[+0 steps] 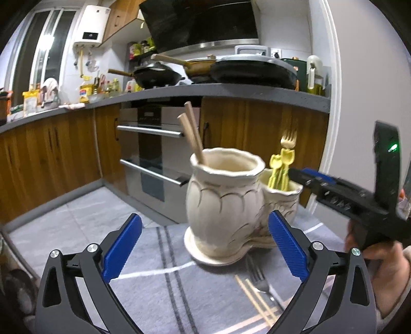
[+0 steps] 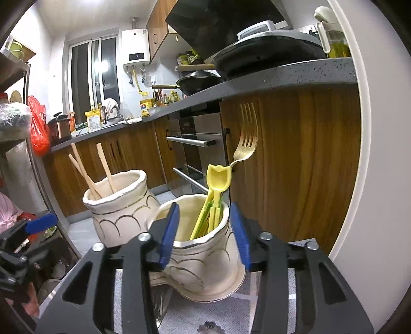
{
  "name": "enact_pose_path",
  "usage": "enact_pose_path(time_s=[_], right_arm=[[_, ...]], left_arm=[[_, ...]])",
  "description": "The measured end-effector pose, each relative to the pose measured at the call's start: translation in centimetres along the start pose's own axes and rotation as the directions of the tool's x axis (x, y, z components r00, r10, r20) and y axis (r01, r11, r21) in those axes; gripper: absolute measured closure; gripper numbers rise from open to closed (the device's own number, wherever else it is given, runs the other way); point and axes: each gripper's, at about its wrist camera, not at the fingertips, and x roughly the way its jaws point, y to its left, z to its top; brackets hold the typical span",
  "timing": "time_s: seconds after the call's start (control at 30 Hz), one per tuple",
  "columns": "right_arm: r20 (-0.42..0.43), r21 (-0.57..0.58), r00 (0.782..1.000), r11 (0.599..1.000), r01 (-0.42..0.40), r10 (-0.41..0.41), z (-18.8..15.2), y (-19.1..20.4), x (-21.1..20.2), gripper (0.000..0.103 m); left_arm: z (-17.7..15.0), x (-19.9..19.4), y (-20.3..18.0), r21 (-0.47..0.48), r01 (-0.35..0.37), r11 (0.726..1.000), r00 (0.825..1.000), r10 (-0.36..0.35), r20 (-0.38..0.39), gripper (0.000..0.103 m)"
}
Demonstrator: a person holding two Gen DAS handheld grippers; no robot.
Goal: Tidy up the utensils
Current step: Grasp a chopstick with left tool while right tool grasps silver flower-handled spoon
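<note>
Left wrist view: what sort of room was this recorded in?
A home kitchen, almost certainly. A grey countertop carries a black wok under a range hood, a built-in oven sits between wooden cabinets, and a wall water heater hangs by the window.

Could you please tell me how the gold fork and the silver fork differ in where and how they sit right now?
The gold fork stands upright, tines up, in the smaller pot with yellow utensils; the silver fork lies flat on the grey cloth beside loose chopsticks. The gold fork is put away; the silver fork is not. Neither is held by a gripper.
</note>
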Motion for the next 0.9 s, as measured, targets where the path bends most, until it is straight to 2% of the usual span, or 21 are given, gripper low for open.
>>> enact_pose_path(time_s=[0.13, 0.2, 0.3, 0.47, 0.7, 0.9], right_arm=[[0.006, 0.008, 1.0, 1.0, 0.008, -0.008, -0.1, -0.2, -1.2, 0.039], [0.005, 0.025, 1.0, 1.0, 0.009, -0.009, -0.2, -0.6, -2.1, 0.027], [-0.003, 0.043, 1.0, 0.999, 0.009, -0.009, -0.4, -1.1, -3.3, 0.015], [-0.068, 0.052, 0.997, 0.998, 0.032, -0.029, -1.8, -1.8, -4.4, 0.006], [-0.214, 0.056, 0.976, 0.997, 0.061, -0.048, -4.1, -2.4, -4.7, 0.005], [-0.37, 0.034, 0.927, 0.997, 0.071, -0.054, -6.3, -2.1, -4.0, 0.005]], left_arm=[[-0.6, 0.2, -0.1, 0.006, 0.0, 1.0, 1.0, 0.0, -0.026, 0.005], [-0.9, 0.2, -0.1, 0.002, 0.011, 1.0, 0.999, -0.011, -0.035, 0.005], [-1.5, 0.2, -0.2, 0.007, 0.015, 1.0, 0.998, -0.015, -0.059, 0.005], [-2.7, 0.0, -0.2, 0.003, 0.019, 1.0, 0.995, -0.019, -0.099, 0.005], [-4.1, -0.6, -0.3, -0.002, 0.016, 1.0, 0.989, -0.016, -0.146, 0.005], [-4.9, -1.0, -0.3, -0.009, 0.006, 1.0, 0.983, -0.008, -0.185, 0.005]])
